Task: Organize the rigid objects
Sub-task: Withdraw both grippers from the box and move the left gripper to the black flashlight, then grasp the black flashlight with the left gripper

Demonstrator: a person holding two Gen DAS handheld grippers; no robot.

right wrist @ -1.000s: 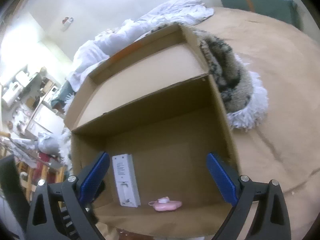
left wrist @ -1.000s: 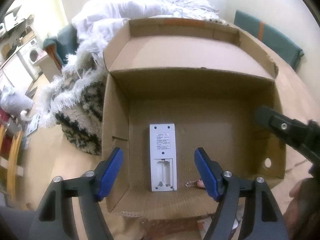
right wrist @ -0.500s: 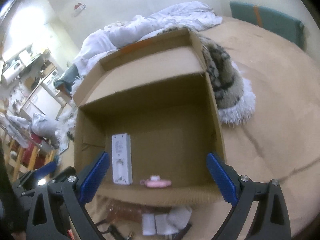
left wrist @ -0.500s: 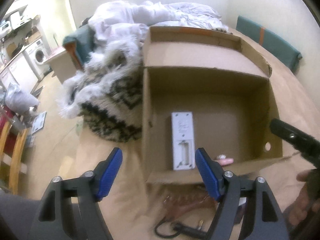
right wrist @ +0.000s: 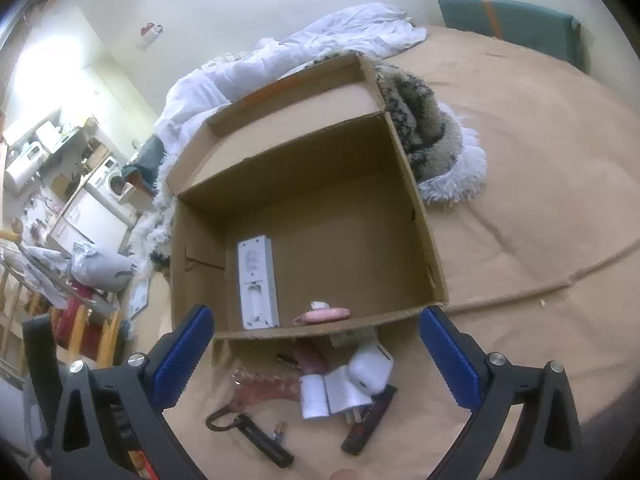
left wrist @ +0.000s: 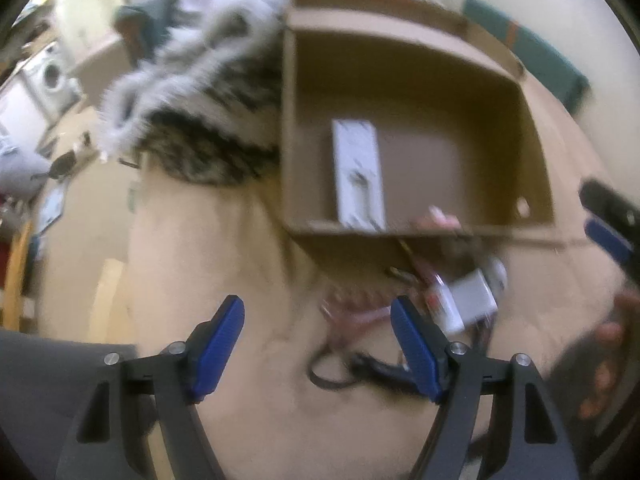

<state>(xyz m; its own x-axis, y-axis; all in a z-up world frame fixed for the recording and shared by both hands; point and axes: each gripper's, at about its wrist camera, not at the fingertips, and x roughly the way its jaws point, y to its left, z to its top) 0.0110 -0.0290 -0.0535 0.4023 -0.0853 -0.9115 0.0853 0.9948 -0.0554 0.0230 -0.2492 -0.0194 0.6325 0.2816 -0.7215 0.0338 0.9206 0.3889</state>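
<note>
An open cardboard box lies on a tan sheet. Inside it lie a white remote, back side up, and a small pink object. In front of the box is a pile of small things: a white case, white adapters, a pink comb-like piece, a black stick with a loop and a dark bar. My left gripper is open and empty, left of the pile. My right gripper is open and empty above the pile.
A furry black-and-white throw and a white duvet lie beside and behind the box. A teal cushion is at the far right. A washing machine and cluttered furniture stand at the left.
Both grippers have pulled back from inside the box toward me; the pile of small things in front of the box has come into view. Both stay open.
</note>
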